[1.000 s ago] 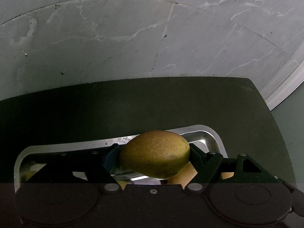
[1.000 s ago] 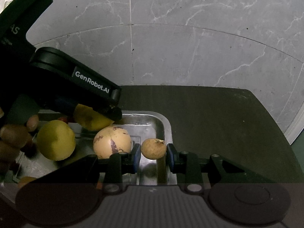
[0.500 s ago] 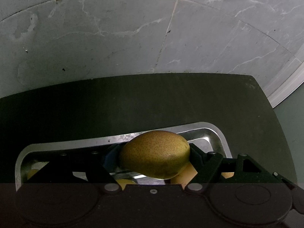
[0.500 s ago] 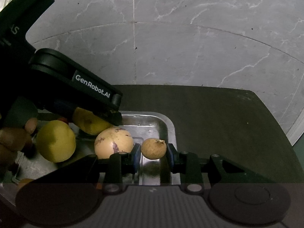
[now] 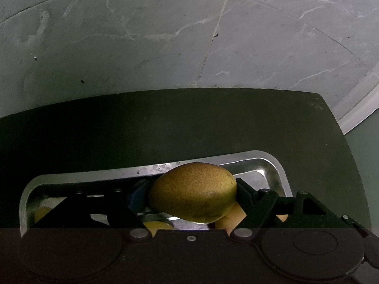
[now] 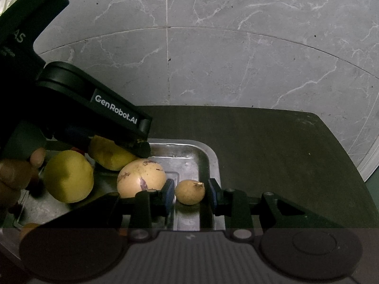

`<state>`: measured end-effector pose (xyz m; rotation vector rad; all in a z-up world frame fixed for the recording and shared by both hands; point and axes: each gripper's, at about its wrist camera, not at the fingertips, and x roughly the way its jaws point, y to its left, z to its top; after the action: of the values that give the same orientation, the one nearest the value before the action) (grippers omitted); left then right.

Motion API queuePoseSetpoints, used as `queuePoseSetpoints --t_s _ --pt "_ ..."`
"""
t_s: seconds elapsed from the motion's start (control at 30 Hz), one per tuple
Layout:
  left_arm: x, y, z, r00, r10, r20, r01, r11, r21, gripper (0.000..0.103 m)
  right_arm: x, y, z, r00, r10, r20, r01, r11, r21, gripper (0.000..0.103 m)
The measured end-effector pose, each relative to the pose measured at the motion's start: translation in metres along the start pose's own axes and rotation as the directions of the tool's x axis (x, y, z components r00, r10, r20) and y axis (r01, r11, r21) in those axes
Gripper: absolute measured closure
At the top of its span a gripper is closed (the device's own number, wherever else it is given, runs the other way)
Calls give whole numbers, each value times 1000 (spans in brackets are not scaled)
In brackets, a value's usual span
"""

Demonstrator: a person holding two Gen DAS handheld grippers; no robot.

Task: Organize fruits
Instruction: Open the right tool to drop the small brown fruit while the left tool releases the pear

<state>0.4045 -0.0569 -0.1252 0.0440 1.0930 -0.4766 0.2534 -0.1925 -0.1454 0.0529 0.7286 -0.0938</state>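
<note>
A: Changes since half a second ago, left to right?

B: Left wrist view: metal tray shows slightly more of its far rim; speckled pear sits the same in the grip. Right wrist view: small brown fruit was touching the left pad, now a thin gap shows on each side.

A: Left gripper?

B: Clamped on the speckled pear, held above the tray, one pad against each end. Seen from the right wrist, its black body slants over the tray's left part.

A: Tray contents, right wrist view?

B: Yellow round fruit; pear under the black body; tan fruit with purple marks; small brown fruit in the right corner.

A: Right gripper?

B: Narrowly parted, straddling the small brown fruit, neither pad clearly touching it.
</note>
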Motion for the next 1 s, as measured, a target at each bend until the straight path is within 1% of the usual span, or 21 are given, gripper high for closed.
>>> queuePoseSetpoints --t_s 0.47,0.67,0.87,0.97,1.0 --pt "0 -3 -1 1000 12 -14 -12 1000 -9 24 2 -1 1 1000 -1 0 1 1000 0 62" --pt "0 -3 1 1000 23 -21 -23 1000 -7 21 1 -2 2 1000 -9 4 9 1000 3 57" --pt "-3 -2 1 999 35 -21 -35 999 -10 15 -2 -3 3 1000 -26 10 26 1000 14 47" --pt "-7 -1 1 999 31 -20 -31 999 -8 11 -4 -4 4 999 -38 13 38 999 21 39" --pt "-8 -1 1 999 27 -18 -27 1000 -8 10 -5 -4 5 999 -43 16 42 999 25 35"
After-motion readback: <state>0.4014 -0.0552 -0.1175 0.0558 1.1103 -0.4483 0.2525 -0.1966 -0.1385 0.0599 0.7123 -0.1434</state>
